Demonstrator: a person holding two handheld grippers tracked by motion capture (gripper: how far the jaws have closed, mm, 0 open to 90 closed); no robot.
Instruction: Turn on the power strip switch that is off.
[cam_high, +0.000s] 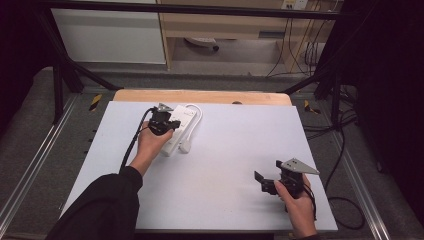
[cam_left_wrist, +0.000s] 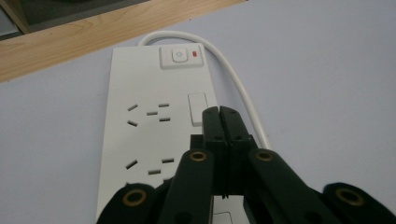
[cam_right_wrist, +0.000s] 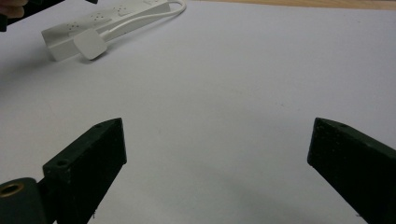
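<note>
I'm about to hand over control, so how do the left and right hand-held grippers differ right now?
The left hand-held gripper has its jaws shut together, holding nothing; the right hand-held gripper has its jaws spread wide. The left hangs over the white power strip, near its switch; the right is over bare table, well away from the strip. Both are black and each is held in a hand.

No words, brands or numbers can be read anywhere before me; the sole sign is a small power symbol on the switch (cam_left_wrist: 179, 55) of the white power strip (cam_left_wrist: 149, 135) near the worktop's far edge.
</note>
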